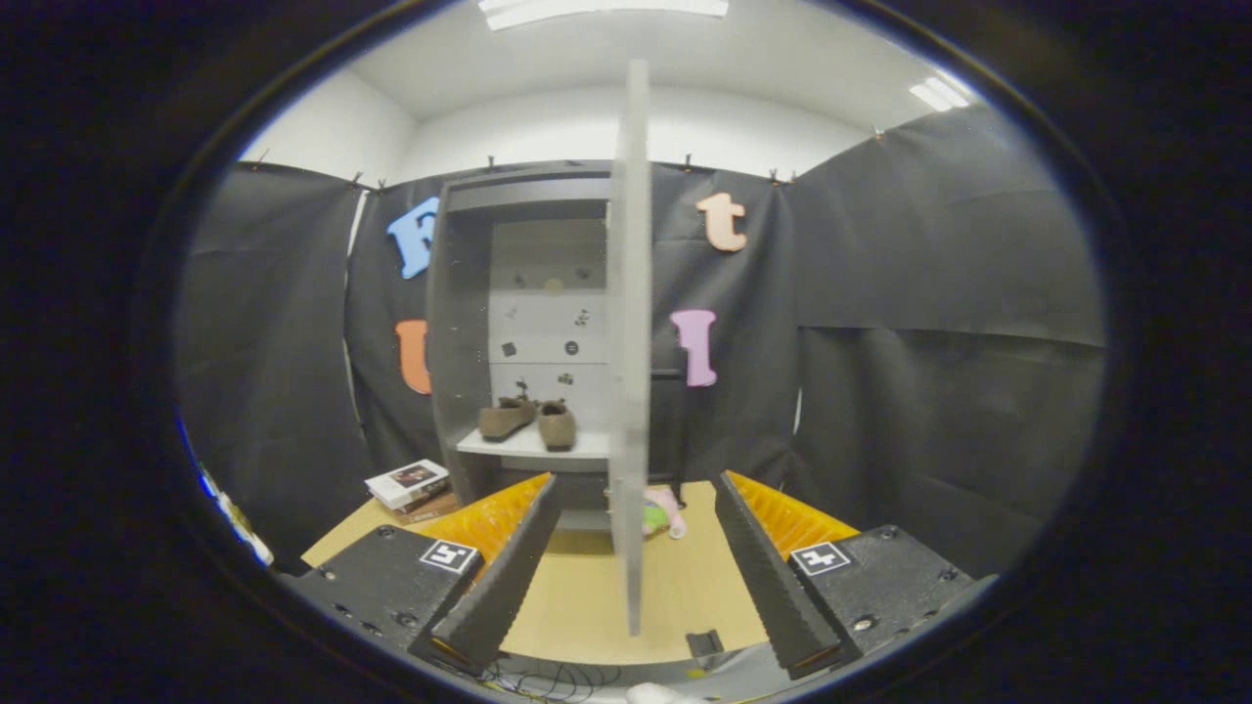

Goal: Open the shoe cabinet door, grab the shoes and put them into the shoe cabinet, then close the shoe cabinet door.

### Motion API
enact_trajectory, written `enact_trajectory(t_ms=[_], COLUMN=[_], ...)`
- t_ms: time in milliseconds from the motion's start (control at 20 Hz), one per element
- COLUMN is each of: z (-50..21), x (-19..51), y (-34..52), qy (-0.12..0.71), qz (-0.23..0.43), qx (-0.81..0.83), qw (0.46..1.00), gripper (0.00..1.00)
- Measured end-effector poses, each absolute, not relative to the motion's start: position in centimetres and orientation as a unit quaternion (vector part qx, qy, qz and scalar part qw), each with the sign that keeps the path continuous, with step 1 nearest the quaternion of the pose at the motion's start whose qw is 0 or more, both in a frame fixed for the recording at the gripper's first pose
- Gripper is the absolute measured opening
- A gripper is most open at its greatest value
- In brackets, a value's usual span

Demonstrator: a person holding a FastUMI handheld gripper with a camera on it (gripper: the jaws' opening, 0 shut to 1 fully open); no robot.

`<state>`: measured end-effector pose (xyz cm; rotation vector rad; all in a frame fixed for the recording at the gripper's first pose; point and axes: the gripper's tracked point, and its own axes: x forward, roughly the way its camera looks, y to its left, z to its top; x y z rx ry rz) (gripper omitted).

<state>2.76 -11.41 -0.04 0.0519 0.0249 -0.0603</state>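
The shoe cabinet (523, 323) stands on the table (587, 596), its door (629, 342) swung out edge-on toward the gripper (636, 508); the gripper's fingers are spread wide, gripping nothing, either side of the door's edge; the shoes (528, 418) sit on the cabinet's shelf; books (409, 484) lie left of the cabinet.

Stacked books (409, 484) and a pink-green object (661, 515) on the table (587, 596).

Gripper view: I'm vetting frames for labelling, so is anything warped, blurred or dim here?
Gripper view: fisheye bends the cabinet and wall edges outward; the open door, edge-on between the open gripper fingers, looks soft; ceiling lights glare; the shoes sit in dim but readable shade.
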Motion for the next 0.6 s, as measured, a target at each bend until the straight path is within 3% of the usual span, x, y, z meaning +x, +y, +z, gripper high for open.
enact_trajectory(t_ms=[300, 600], z=[0.0, 1.8], x=[6.0, 12.1], y=[-20.0, -19.9], qy=[0.022, 0.022], qz=[-0.031, 0.062], qx=[0.047, 0.052], qw=[0.998, 0.996], gripper=[1.00, 0.99])
